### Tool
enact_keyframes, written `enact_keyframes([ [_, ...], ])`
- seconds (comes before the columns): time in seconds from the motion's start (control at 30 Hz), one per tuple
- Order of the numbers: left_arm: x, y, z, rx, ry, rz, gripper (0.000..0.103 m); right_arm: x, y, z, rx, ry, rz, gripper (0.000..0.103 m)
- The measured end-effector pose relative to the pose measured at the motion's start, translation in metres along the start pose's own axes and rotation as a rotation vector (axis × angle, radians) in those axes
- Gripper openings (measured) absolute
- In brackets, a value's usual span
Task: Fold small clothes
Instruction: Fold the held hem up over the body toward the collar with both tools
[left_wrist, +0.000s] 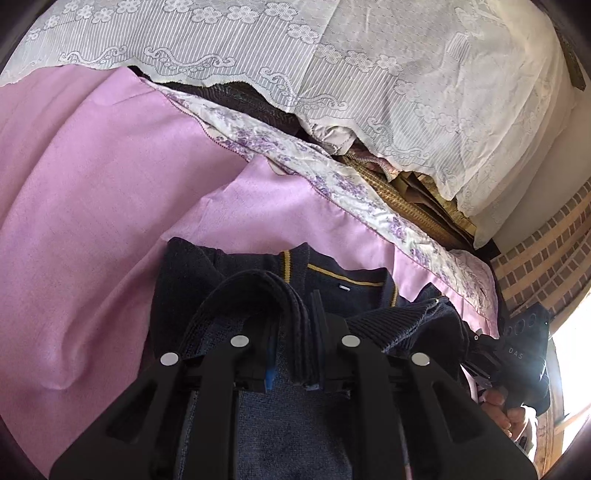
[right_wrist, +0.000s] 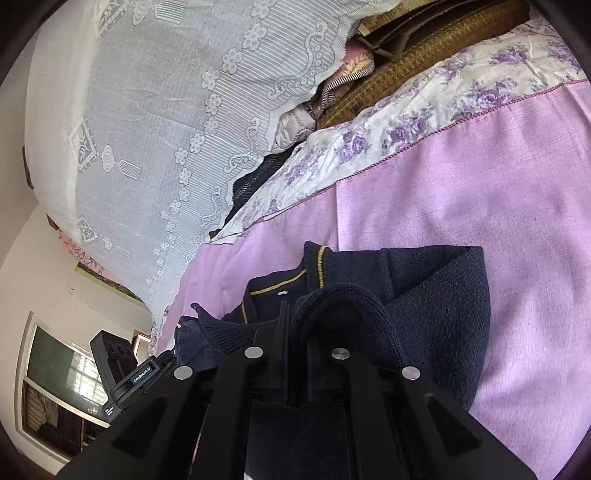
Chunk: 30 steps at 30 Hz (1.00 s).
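A small navy knit sweater (left_wrist: 192, 280) with a yellow-striped collar (left_wrist: 343, 277) lies on a pink bedsheet (left_wrist: 92, 221). In the left wrist view my left gripper (left_wrist: 291, 325) is shut on a doubled fold of the ribbed hem, which drapes over the fingers. The right wrist view shows the same sweater (right_wrist: 443, 295) and collar (right_wrist: 280, 284), with my right gripper (right_wrist: 299, 332) shut on another bunch of ribbed hem. The two grippers are side by side; the right one's body (left_wrist: 524, 343) and the hand holding it (left_wrist: 506, 410) show in the left view. The lifted fabric hides the fingertips.
A floral purple-and-white border (left_wrist: 332, 177) edges the sheet. Beyond it is a pile of bedding under a white lace cloth (left_wrist: 369, 55) (right_wrist: 147, 129). A brick wall (left_wrist: 546, 251) is at the right, a window (right_wrist: 62, 369) at the lower left of the right wrist view.
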<state>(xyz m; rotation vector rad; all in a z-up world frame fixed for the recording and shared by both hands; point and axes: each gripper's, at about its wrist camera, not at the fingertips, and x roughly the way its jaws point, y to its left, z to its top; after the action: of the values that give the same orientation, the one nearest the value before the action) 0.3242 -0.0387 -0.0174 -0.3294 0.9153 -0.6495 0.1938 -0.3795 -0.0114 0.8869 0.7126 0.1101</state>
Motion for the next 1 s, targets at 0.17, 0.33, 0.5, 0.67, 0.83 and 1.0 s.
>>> enact_keyframes([
  [0.17,0.023,0.017,-0.004,-0.056,0.055,0.010,0.018,0.023,-0.027,0.002,0.069,0.042,0.000,0.015],
  [0.33,-0.008,0.017,-0.001,-0.099,-0.031,-0.037,0.057,0.007,-0.035,0.005,0.125,-0.009,0.051,0.028],
  [0.5,-0.032,0.000,0.001,-0.037,-0.115,0.015,0.070,-0.008,-0.020,0.003,0.080,-0.066,0.060,0.028],
  [0.67,-0.016,-0.046,-0.016,0.168,-0.078,0.061,0.070,-0.016,0.010,0.000,-0.072,-0.123,-0.015,0.028],
  [0.83,0.008,-0.063,-0.033,0.288,-0.053,0.166,0.070,0.000,-0.052,0.012,0.263,-0.001,0.161,0.037],
  [1.0,0.028,-0.026,-0.028,0.175,0.021,0.229,0.070,-0.007,-0.087,0.014,0.479,0.006,0.415,0.052],
])
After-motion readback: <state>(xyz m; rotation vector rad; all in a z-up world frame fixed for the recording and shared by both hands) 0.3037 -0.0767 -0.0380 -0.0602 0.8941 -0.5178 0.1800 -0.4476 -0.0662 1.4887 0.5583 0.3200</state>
